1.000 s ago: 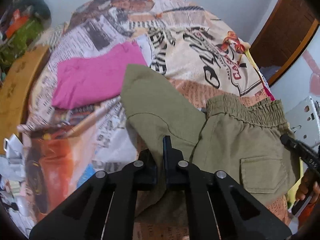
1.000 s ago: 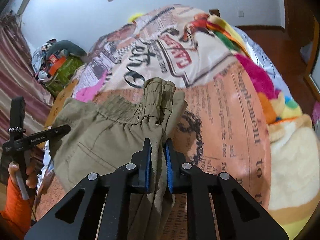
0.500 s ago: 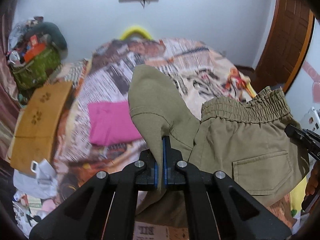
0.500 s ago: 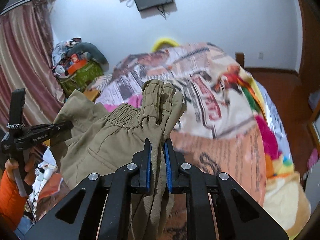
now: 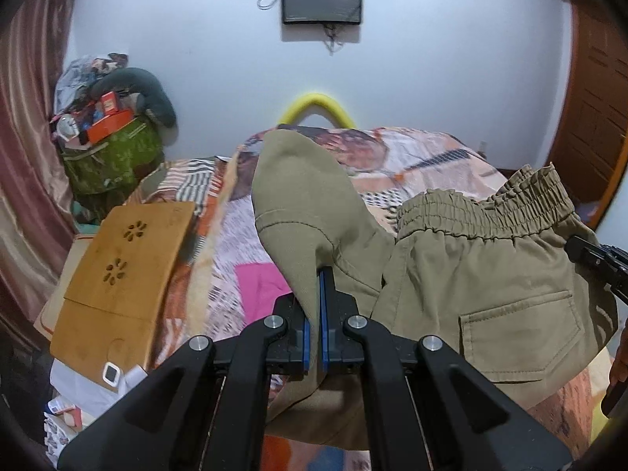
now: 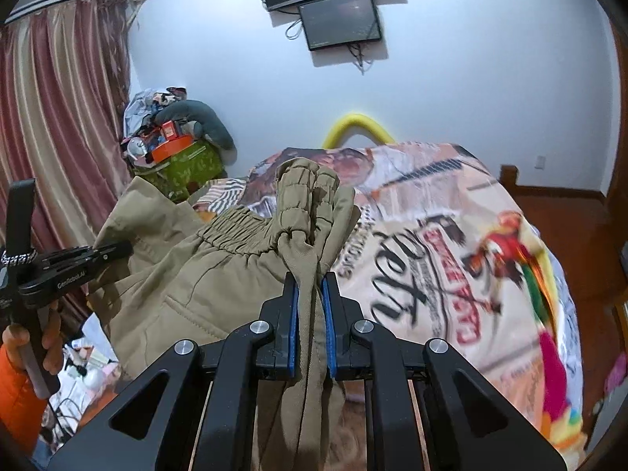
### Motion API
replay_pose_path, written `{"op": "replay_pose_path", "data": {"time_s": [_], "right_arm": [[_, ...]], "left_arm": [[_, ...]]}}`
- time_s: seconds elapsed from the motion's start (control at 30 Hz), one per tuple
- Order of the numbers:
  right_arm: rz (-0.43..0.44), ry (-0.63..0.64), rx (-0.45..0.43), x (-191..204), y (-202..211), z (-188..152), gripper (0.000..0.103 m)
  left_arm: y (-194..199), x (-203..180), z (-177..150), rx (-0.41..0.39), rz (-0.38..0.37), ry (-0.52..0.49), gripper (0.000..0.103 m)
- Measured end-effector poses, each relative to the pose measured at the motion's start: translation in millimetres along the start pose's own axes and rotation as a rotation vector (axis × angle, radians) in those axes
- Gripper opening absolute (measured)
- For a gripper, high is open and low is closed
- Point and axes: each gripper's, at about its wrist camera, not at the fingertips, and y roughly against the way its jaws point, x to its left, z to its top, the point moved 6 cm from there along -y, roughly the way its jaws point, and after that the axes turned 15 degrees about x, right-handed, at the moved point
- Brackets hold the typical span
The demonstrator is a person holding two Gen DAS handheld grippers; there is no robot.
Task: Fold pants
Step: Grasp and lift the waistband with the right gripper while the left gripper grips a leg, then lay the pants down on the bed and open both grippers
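The left gripper [image 5: 317,310] pinched a leg end of the olive pants [image 5: 486,298]; the right gripper [image 6: 311,314] clamped their bunched waistband, the garment slung between them above the newsprint bedspread [image 6: 431,243]. Past the left tongs lay a pink cloth [image 5: 261,288], a wooden board [image 5: 129,271] beside it.

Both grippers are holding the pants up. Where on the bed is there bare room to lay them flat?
The bedspread lies bare to the right of the khaki pants, out to the coloured blanket edge. The left side is crowded: a pink garment lies there, with the wooden board alongside.
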Motion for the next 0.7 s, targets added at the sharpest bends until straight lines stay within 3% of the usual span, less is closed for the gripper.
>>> {"op": "replay_pose_path", "data": {"time_s": [0.27, 0.53, 0.7], "right_arm": [[0.003, 0.061, 0.010, 23, -60, 36, 0.010], [-0.021, 0.076, 0.070, 28, -131, 50, 0.010], [-0.042, 0.078, 0.135, 19, -171, 39, 0.010]], "left_arm": [[-59, 42, 29, 0.009, 0.098, 0.038, 0.004], [-139, 63, 37, 0.069, 0.143, 0.052, 0.004], [-193, 70, 27, 0.160, 0.116, 0.064, 0.004]]}}
